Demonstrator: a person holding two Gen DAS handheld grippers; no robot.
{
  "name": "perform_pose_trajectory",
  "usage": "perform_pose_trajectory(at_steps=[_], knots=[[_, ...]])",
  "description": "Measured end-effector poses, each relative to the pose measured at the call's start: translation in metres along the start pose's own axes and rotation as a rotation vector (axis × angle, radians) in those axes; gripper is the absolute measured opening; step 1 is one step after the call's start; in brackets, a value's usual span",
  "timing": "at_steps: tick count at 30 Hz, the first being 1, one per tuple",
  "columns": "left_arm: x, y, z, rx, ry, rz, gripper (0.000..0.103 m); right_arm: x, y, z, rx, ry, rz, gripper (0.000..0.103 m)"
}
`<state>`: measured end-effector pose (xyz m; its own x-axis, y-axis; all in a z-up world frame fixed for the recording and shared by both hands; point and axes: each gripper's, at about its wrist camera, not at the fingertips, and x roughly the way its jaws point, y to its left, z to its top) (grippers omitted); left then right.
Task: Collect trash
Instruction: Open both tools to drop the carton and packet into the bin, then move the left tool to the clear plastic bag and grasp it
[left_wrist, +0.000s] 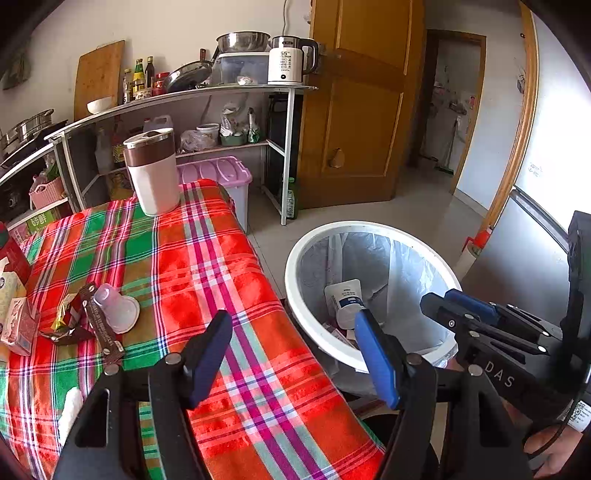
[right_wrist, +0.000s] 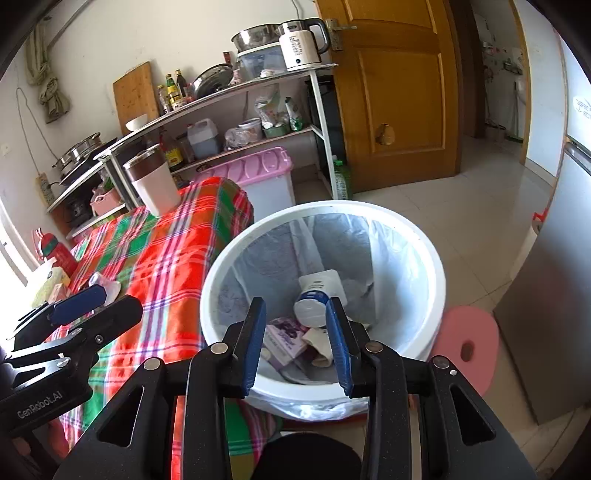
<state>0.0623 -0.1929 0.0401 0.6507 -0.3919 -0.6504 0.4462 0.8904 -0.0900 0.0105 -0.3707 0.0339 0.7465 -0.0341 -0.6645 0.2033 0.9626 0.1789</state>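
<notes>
Tube (right_wrist: 320, 295) in bin (right_wrist: 221, 266) beneath right tongs (right_wrist: 295, 314) (agape, empty); left tongs (left_wrist: 293, 325) likewise.

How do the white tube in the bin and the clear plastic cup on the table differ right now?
The white tube is opaque with a dark blue label; the clear plastic cup is see-through and unmarked. The tube leans inside the lined trash bin, already binned; the cup lies on the plaid tablecloth beside a brown wrapper, not collected. Neither is held by a tool.
</notes>
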Motion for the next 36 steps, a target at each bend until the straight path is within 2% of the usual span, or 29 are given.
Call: perform_pose_trajectory(at_steps=[9, 20, 31, 36], knots=[[-0.019, 0.028, -0.011, -0.040, -0.021, 0.043, 0.071, -0.004, 0.027, -0.005, -0.032, -0.010, 0.051, 0.043], [-0.042, 0.080, -0.031, -0.125, -0.029, 0.101, 0.072, -0.003, 0.067, -0.014, -0.093, -0.009, 0.134, 0.044], [-0.055, 0.146, -0.066, -0.230, 0.003, 0.208, 0.072, 0.006, 0.116, -0.029, -0.203, -0.021, 0.265, 0.044], [-0.060, 0.168, -0.082, -0.244, 0.016, 0.245, 0.074, 0.016, 0.140, -0.033, -0.234, 0.009, 0.279, 0.044]])
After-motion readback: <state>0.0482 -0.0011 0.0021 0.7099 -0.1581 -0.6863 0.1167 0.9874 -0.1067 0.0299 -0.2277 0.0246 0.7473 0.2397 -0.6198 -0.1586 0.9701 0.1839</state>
